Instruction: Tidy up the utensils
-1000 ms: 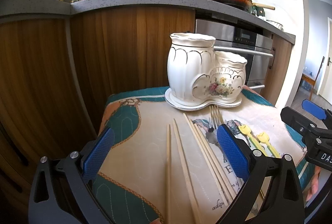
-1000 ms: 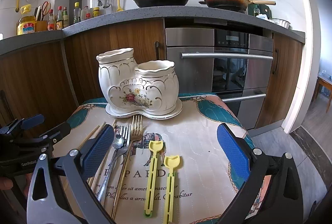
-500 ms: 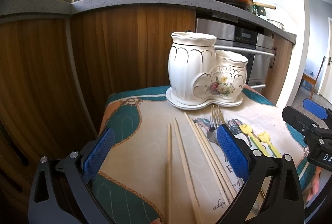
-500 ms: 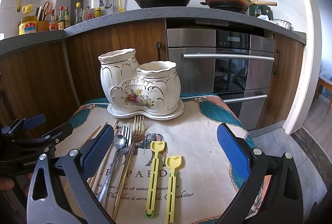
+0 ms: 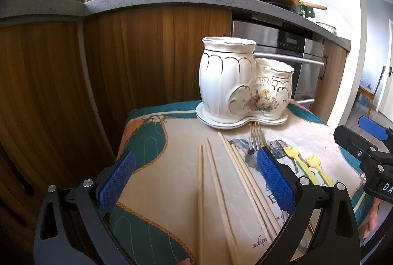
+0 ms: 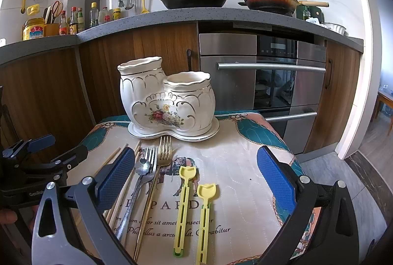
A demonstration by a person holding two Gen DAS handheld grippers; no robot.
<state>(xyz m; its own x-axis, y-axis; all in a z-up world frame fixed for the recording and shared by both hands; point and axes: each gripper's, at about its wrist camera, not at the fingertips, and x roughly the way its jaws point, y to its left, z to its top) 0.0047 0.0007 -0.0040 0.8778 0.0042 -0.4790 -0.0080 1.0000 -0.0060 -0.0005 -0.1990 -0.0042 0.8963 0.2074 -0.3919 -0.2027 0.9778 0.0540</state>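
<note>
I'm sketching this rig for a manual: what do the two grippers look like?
Both the left gripper and the right gripper have black angular frames, silver screws and blue textured pads. White lettering marks their sides; no cables or sleeves are visible.

Quilted mat under utensil holder, chopsticks

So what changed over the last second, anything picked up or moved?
Almost nothing. The left gripper and right gripper are both open and empty as before; each view shifts very slightly, the holder looking a touch nearer. Chopsticks, forks and yellow clips lie where they were.
</note>
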